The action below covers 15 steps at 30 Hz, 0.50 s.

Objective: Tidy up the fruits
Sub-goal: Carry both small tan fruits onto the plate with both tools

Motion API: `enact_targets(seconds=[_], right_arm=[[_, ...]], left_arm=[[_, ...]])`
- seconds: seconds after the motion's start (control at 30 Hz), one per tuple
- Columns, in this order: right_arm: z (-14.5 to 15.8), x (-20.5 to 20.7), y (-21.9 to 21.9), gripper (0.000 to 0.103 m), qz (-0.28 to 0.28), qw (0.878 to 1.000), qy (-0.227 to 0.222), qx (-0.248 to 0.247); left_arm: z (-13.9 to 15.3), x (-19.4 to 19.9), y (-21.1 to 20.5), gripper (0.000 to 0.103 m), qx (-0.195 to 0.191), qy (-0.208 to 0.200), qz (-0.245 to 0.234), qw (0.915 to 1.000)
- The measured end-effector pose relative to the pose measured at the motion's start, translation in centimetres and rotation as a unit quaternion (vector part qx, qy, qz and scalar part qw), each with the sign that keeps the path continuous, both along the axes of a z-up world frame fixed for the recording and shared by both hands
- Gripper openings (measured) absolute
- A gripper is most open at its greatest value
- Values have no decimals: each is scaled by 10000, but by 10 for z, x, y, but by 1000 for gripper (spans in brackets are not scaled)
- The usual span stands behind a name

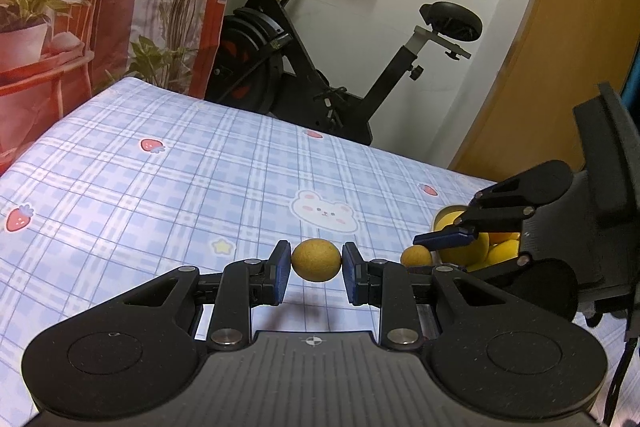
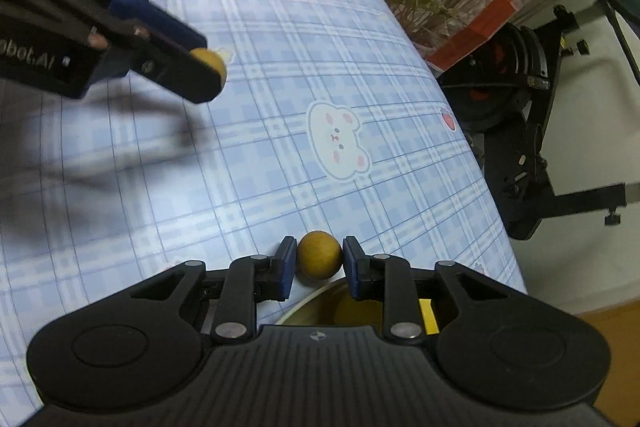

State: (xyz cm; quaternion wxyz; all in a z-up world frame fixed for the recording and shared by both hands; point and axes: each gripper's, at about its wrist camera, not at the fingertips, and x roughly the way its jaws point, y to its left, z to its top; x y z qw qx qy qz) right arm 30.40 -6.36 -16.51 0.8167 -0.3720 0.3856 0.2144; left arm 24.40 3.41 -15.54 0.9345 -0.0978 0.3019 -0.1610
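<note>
My left gripper (image 1: 316, 261) is shut on a small round yellow-brown fruit (image 1: 316, 260), held a little above the blue checked cloth (image 1: 160, 187). My right gripper (image 2: 319, 259) is shut on a second fruit of the same kind (image 2: 319, 254), just past the rim of a pale bowl (image 2: 308, 301). From the left wrist view, the right gripper (image 1: 422, 247) and its fruit (image 1: 416, 255) hang over that bowl (image 1: 440, 217), which holds several yellow fruits (image 1: 496, 247). In the right wrist view, the left gripper (image 2: 208, 67) with its fruit (image 2: 211, 63) sits upper left, blurred.
A black exercise bike (image 1: 320, 67) stands past the table's far edge. A printed curtain with plants and a red chair (image 1: 100, 7) hangs behind on the left. A wooden door (image 1: 560, 47) is on the right. The cloth's right edge (image 2: 492, 187) drops off near the bike.
</note>
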Motion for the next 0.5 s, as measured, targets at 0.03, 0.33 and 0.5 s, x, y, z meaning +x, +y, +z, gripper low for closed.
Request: enact_targets(seconds=[0.03, 0.33, 0.5], right_arm=[[2, -1, -2, 27, -64, 9999, -9, 150], [33, -41, -33, 27, -590, 9798, -529, 1834], [41, -78, -67, 27, -1204, 9383, -942, 3103]], left_arm=[[1, -1, 0, 29, 5, -10, 8, 10000], [13, -15, -10, 29, 117, -66, -28, 9999], [22, -25, -25, 29, 289, -137, -103, 9994]])
